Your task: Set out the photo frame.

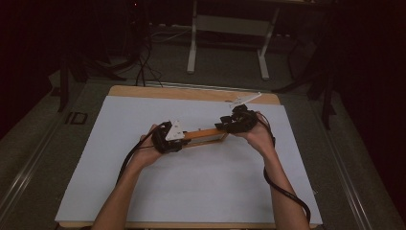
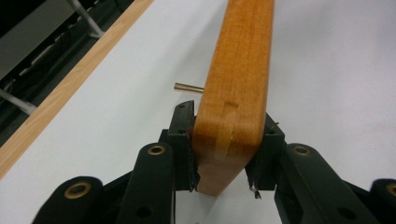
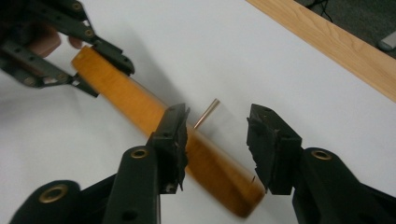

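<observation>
A long orange-brown wooden bar (image 1: 207, 135) lies across the middle of the white table top. My left gripper (image 2: 229, 123) is shut on one rounded end of the wooden bar (image 2: 238, 70), a pad on each side face. A thin brass pin (image 2: 188, 87) sticks out of the bar's side. My right gripper (image 3: 219, 114) is open over the bar's other end (image 3: 219, 172); the brass pin (image 3: 207, 113) stands between its jaws, touching neither. From above, the left gripper (image 1: 183, 137) and right gripper (image 1: 223, 127) face each other along the bar.
A white sheet (image 1: 201, 187) covers the table, with a wooden edge strip (image 1: 143, 91) along the far side. A white desk frame (image 1: 227, 33) and cables (image 1: 143, 62) are on the dark floor beyond. My right gripper's cable (image 1: 282, 189) trails over the table.
</observation>
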A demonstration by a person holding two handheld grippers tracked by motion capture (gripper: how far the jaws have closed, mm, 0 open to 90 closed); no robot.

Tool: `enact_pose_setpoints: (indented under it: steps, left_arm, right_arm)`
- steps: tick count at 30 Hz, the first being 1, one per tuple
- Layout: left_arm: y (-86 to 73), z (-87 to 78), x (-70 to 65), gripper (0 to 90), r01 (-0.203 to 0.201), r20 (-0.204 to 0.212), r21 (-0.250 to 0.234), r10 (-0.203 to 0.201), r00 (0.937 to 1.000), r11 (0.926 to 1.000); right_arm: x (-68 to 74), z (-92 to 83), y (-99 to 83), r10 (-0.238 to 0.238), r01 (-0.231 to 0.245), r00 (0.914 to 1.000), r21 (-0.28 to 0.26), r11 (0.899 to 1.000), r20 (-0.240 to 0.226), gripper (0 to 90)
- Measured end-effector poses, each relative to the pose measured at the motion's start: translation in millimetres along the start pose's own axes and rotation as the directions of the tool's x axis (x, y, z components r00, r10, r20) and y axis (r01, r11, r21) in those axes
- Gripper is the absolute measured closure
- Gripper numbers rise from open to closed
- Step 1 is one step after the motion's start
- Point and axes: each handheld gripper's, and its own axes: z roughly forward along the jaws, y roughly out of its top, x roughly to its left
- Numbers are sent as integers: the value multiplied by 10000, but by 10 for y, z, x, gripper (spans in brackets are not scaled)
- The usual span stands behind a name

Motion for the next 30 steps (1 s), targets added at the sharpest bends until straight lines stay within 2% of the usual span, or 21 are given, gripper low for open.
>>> enact_pose_setpoints:
  steps: [7, 15, 18, 24, 30]
  left_arm:
    - [-4, 3, 27, 682, 149, 143, -17, -149, 9998, 9999]
    - [-11, 10, 49, 682, 242, 211, -106, -240, 9995, 9996]
    - [-16, 12, 59, 681, 321, 227, -133, -318, 9992, 9994]
    - [-27, 18, 82, 678, 434, 259, -182, -429, 9987, 9989]
    - [-41, 34, 100, 670, 693, 268, -310, -685, 9973, 9971]
  right_arm:
    - [-68, -45, -113, -116, 116, 9996, -7, 9999, -268, 459]
    - [-126, 137, -266, -217, 220, 9968, 27, 9998, -767, 317]
    - [-147, 248, -315, -364, 384, 9967, 259, 9989, -723, 285]
    - [-213, 399, -422, -118, 129, 9960, 114, 9999, -883, 278]
    - [-250, 483, -511, 36, -33, 9974, 45, 10000, -717, 307]
